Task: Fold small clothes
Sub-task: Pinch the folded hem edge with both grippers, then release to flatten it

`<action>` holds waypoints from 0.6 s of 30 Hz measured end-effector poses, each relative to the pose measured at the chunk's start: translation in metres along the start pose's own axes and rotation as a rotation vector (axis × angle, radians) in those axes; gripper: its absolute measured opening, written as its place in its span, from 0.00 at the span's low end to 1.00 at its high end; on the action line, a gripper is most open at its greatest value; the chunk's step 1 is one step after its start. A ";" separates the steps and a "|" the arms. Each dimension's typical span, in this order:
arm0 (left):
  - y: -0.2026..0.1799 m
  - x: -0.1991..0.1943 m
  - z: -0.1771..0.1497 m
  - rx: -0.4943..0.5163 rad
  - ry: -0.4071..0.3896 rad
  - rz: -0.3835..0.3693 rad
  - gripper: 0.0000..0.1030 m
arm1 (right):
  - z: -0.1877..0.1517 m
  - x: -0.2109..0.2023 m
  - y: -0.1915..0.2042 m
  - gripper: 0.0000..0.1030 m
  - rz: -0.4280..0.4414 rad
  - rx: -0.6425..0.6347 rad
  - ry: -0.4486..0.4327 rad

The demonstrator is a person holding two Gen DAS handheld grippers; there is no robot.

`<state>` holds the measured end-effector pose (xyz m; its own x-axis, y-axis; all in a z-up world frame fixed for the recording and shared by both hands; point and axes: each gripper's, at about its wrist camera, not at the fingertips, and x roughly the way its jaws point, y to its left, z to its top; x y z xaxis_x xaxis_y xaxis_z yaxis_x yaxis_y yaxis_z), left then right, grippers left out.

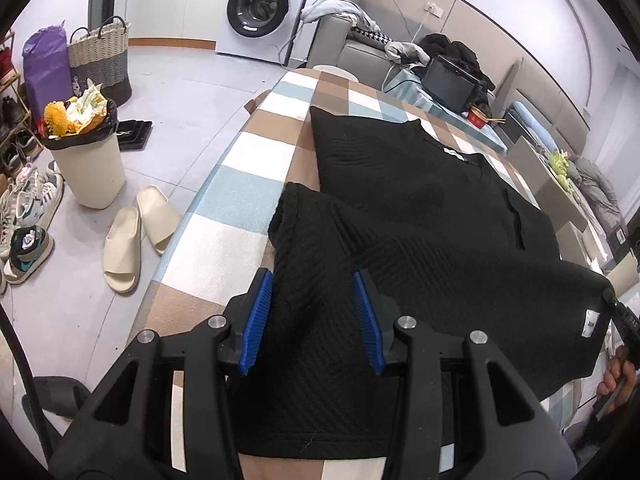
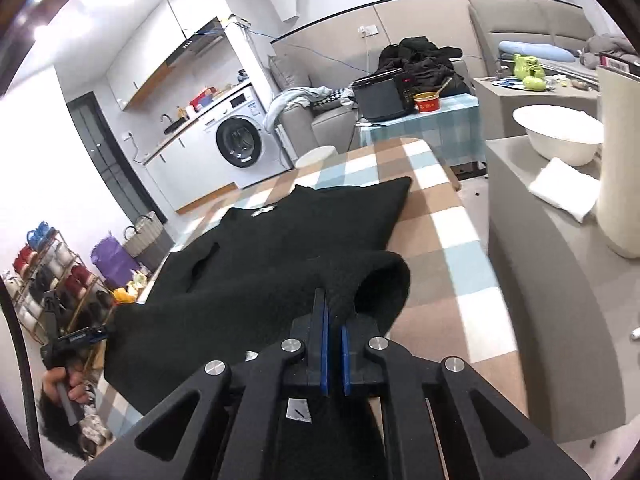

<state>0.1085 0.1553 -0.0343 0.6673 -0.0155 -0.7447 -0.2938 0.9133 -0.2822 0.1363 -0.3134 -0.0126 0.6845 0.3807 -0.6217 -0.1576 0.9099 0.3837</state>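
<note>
My left tongs [image 1: 314, 320] stand wide apart, blue ribbed pads either side of the black top's [image 1: 420, 208] sleeve, which runs between them; I cannot tell whether either pad touches it. My right tongs [image 2: 334, 354] are pressed together on a fold of the top [image 2: 256, 280], pinching the other sleeve's cuff end, which bulges past the tips. The top is a ribbed black knit lying spread on the checked surface [image 1: 244, 160], collar and white label away from me. The surface's tan, white and blue squares show bare along both long sides of the top and beyond its collar. Left of the top the surface edge drops to the floor, where slippers [image 1: 138, 236] and a bin [image 1: 90, 168] stand.
</note>
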 end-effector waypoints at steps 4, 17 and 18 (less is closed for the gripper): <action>0.000 0.009 0.001 -0.007 0.014 -0.009 0.36 | -0.006 0.022 -0.004 0.09 -0.005 0.024 0.117; 0.000 0.021 0.000 0.051 0.014 0.039 0.06 | -0.023 0.041 -0.008 0.08 -0.039 0.009 0.159; 0.002 0.020 0.002 0.043 0.006 0.033 0.05 | -0.021 0.040 -0.008 0.05 -0.038 0.010 0.150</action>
<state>0.1226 0.1573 -0.0488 0.6536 0.0128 -0.7568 -0.2860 0.9299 -0.2313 0.1502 -0.3019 -0.0552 0.5755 0.3668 -0.7310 -0.1260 0.9229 0.3639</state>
